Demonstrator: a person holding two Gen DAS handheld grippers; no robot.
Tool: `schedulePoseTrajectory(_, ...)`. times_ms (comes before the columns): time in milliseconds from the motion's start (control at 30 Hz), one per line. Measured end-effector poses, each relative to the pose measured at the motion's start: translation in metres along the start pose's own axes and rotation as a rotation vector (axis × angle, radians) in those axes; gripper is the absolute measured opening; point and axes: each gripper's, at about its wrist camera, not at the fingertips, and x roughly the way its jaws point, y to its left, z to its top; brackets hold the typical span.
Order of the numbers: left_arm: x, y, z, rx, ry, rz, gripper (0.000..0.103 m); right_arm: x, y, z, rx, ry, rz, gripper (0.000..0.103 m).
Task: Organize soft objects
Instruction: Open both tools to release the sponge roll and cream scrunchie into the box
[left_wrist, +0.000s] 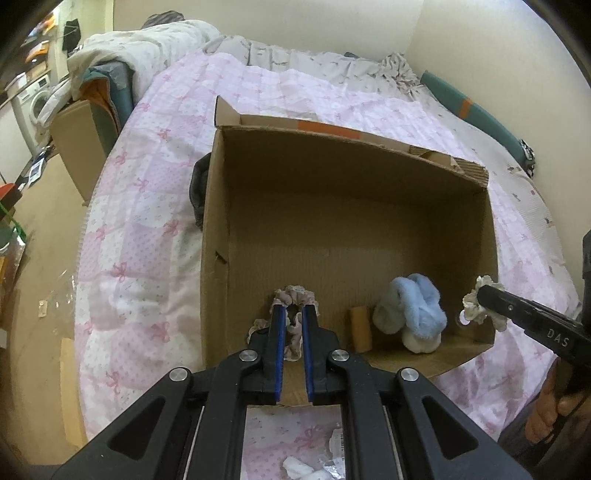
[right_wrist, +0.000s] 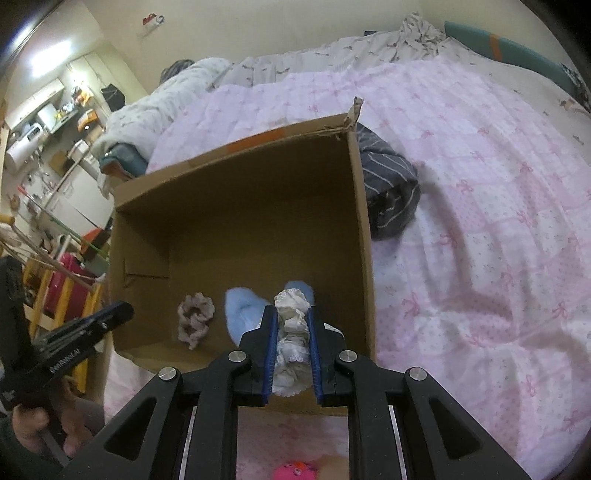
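Cardboard box (left_wrist: 258, 206) on pink bedspread (left_wrist: 147, 206). Left gripper (left_wrist: 294, 314) jaws narrowly apart above beige scrunchie (right_wrist: 195, 318) on box floor. Right gripper (right_wrist: 292, 314) jaws clamped on white lace scrunchie (right_wrist: 293, 325) over box, beside blue fluffy scrunchie (left_wrist: 417, 314).

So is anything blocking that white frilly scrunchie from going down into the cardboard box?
Nothing visible does. The right gripper holds the white scrunchie by the open cardboard box, at its near right corner. The blue fluffy item lies just below, so it may land on that.
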Motion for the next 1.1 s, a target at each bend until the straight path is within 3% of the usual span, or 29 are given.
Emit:
schedulePoseTrajectory(100, 0.002, 0.001, -0.002, -0.021, 0.017, 0.004, 0.021, 0.001, 0.001, -0.001, -0.006, 0.007, -0.005, 0.017)
schedulePoseTrajectory(200, -0.004, 0.002, -0.003, -0.034, -0.009, -0.016, 0.049, 0.0, 0.002, -0.002, -0.013, 0.008, -0.012, 0.017)
schedulePoseTrajectory(233, -0.006, 0.001, -0.003, -0.032, -0.026, -0.007, 0.062, 0.0, 0.002, -0.001, -0.013, 0.008, -0.012, 0.017)
schedulePoseTrajectory(267, -0.01, 0.0, -0.004, -0.027, -0.047, 0.011, 0.069, 0.001, 0.002, -0.001, -0.011, 0.009, -0.013, 0.017)
schedulePoseTrajectory(400, -0.012, -0.001, -0.002, -0.017, -0.057, 0.03, 0.069, 0.002, 0.001, 0.001, 0.016, 0.02, 0.037, 0.027)
schedulePoseTrajectory(433, -0.011, -0.001, -0.002, -0.015, -0.054, 0.042, 0.069, 0.001, 0.002, 0.001, 0.022, 0.015, 0.06, 0.035)
schedulePoseTrajectory(467, -0.011, -0.001, -0.002, -0.013, -0.056, 0.06, 0.069, -0.001, 0.002, 0.002, 0.016, 0.004, 0.054, 0.059)
schedulePoseTrajectory(533, -0.011, 0.0, -0.002, -0.009, -0.062, 0.079, 0.069, -0.006, 0.005, 0.003, 0.006, -0.036, 0.029, 0.086)
schedulePoseTrajectory(1100, -0.01, 0.004, -0.002, -0.018, -0.043, 0.122, 0.069, -0.006, 0.001, 0.003, 0.028, -0.04, 0.033, 0.086)
